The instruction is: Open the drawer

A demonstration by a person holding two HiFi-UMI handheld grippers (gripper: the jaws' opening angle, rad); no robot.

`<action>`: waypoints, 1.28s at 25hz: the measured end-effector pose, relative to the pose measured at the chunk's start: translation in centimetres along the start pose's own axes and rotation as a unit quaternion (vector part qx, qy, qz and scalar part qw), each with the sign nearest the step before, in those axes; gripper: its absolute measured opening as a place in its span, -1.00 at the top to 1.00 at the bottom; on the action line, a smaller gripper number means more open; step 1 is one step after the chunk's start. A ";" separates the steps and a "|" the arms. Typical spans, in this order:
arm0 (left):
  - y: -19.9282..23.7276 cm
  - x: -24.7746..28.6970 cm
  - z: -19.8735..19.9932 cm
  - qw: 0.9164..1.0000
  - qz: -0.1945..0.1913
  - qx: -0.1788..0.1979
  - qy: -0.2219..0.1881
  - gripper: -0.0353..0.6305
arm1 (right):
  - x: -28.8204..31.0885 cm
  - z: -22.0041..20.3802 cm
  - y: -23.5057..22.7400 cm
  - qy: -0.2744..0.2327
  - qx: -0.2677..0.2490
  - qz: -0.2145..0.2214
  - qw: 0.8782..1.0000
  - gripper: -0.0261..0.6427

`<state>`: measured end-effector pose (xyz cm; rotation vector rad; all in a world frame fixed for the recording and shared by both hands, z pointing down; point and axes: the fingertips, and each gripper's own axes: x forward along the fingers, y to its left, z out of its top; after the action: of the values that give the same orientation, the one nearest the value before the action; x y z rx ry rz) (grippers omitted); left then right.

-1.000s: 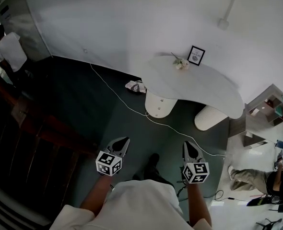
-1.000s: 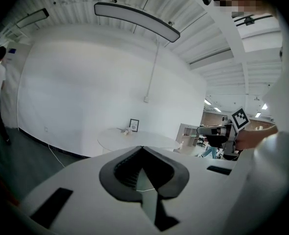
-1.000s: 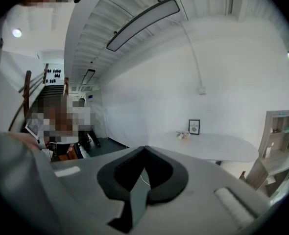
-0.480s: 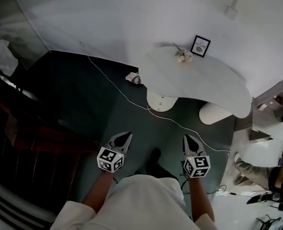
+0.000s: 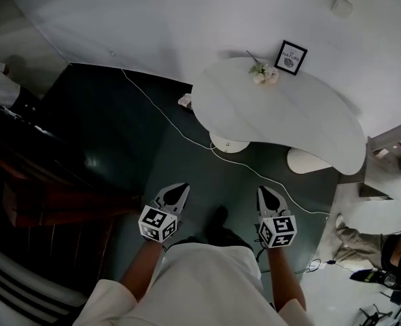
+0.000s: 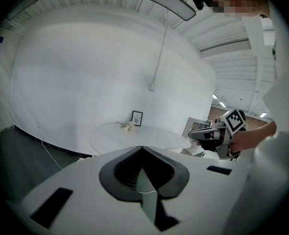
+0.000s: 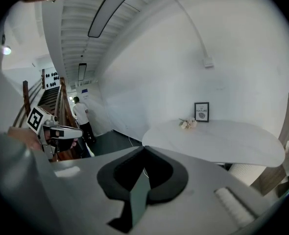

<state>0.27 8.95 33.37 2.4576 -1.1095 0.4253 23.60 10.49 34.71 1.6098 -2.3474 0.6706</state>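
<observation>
**Spotter:** Table's nearer than a second ago. The white table (image 5: 275, 114) now sits lower and larger in your head view. The framed picture (image 5: 291, 57) and flowers (image 5: 263, 73) at its far edge have slid right.

**Recorder:** And your grippers?

**Spotter:** Both are held out ahead of you over the dark floor (image 5: 119, 134), side by side and well apart. They sit in much the same spots in the head view as before. Your left gripper (image 5: 182, 187) has its jaws pressed together, tips meeting, with nothing between them. Your right gripper (image 5: 262, 189) is the same, closed tip to tip and empty.

**Recorder:** Where's the drawer?

**Spotter:** I can't pick it out in any of your views. A shelf unit (image 5: 391, 151) stands at the right edge, just past the table, but I can't tell whether it has a drawer. A white cable (image 5: 161, 113) runs over the floor from the wall toward the table base.
</observation>
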 end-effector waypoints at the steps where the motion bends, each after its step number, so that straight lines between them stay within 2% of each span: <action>1: 0.1 0.7 0.1 1.000 0.001 -0.001 0.001 0.87 | 0.7 0.0 -0.5 0.004 0.001 0.003 1.000 0.89; 8: 1.3 4.4 -0.3 1.000 0.007 -0.013 0.013 0.87 | 5.0 -1.4 -2.5 0.040 0.007 0.024 0.999 0.89; 17: 5.9 7.2 -1.9 0.999 0.012 -0.033 0.028 0.87 | 10.5 -3.8 -0.9 0.103 0.000 0.045 0.994 0.89; 26: 11.8 9.9 -5.6 0.998 -0.015 -0.041 0.043 0.87 | 17.3 -5.6 0.9 0.121 0.005 -0.003 0.993 0.89; 30: 13.9 10.8 -7.7 0.997 -0.021 -0.057 0.048 0.87 | 20.1 -6.8 1.5 0.132 0.000 -0.013 0.991 0.89; 32: 15.2 11.4 -8.9 0.997 -0.020 -0.052 0.048 0.87 | 21.5 -7.6 1.4 0.137 -0.006 -0.017 0.990 0.89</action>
<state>-5.05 -3.19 49.66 2.3388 -1.0169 0.4558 13.60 -3.12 50.06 1.4442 -2.1188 0.8130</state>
